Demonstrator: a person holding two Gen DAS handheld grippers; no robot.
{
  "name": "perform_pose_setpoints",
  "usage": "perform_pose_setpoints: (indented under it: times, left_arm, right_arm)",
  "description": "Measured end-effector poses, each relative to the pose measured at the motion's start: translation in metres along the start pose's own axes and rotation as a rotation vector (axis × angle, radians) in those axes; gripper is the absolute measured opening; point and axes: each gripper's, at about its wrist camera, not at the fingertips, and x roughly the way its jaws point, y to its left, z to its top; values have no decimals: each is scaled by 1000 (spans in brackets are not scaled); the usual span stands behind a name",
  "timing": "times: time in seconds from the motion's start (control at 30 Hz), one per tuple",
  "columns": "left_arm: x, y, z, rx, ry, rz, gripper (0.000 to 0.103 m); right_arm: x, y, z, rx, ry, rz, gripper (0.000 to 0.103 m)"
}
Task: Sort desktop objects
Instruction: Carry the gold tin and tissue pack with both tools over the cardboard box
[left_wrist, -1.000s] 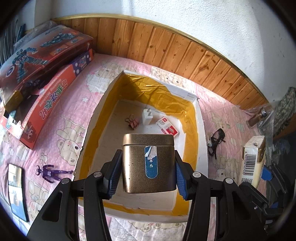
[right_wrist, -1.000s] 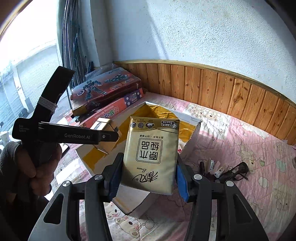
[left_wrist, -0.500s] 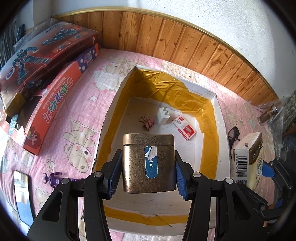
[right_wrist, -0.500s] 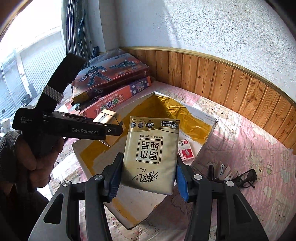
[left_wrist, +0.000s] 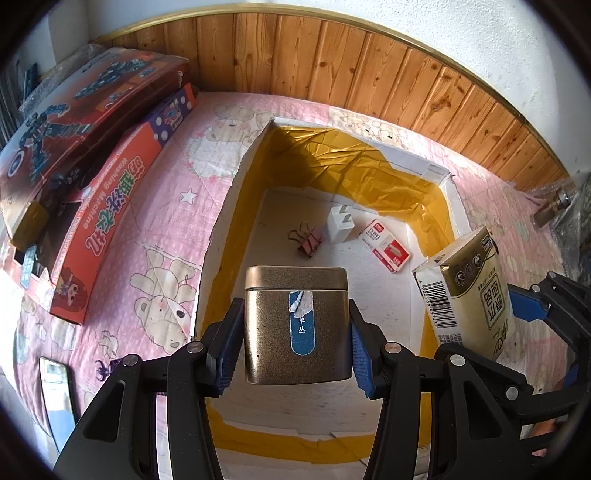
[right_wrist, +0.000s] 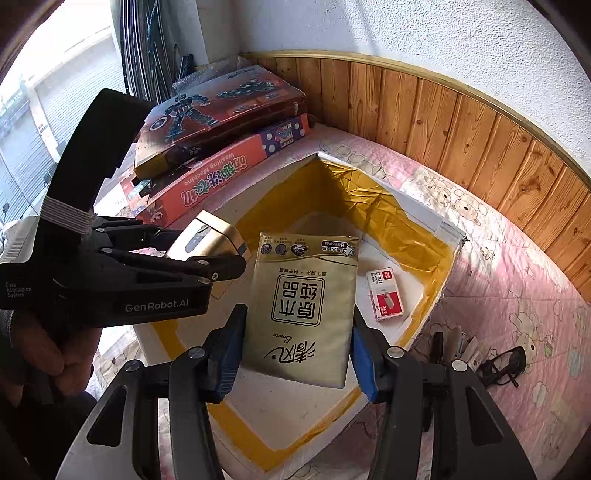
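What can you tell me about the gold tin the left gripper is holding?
The gold tin is a squarish metal box with a speckled bronze-gold finish, a paler fitted lid and a blue label strip, partly torn, down its front. It is upright, clamped by its sides between the left gripper's blue pads, above the white box.

Box (left_wrist: 236, 206), open-topped, on the bedcover (left_wrist: 159, 206), mid-scene. Inside, far end: binder clip (left_wrist: 306, 240) left, charger plug (left_wrist: 340, 224) beside it, staple box (left_wrist: 386, 249) right.

Tin (left_wrist: 297, 325) between the left gripper's (left_wrist: 295, 349) pads, over the box's near end. Tissue pack (right_wrist: 301, 310) between the right gripper's (right_wrist: 295, 354) pads, at the box's right edge, right of the tin.

Two toy cartons (left_wrist: 92, 155), stacked, left of the box. Wood panelling (left_wrist: 369, 74) behind. Glasses (right_wrist: 506, 363) on the bedcover, right of the box.
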Motion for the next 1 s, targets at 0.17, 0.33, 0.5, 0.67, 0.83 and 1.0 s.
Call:
perform_pose_setpoints:
  times: [0.17,0.33,0.5,0.67,0.83,1.0]
  left_arm:
    - [7,-1,4,22,20,22,54]
    - [14,2,10,10,43,13,54]
    - [19,6,14,-18,62,-10,54]
    - [30,3,17,-11,96,-9,54]
    - [39,0,17,16,122,6,54]
    - [45,0,18,31,137,34,54]
  right_arm:
    - [19,-3,7,2,77,9,53]
    - [40,-13,12,41,168,29,53]
    - [60,-24,15,81,233,45,53]
    - [74,-25,19,85,282,59,53]
    - [90,-24,23,84,340,50,53]
    - [104,-27,25,87,391,32,54]
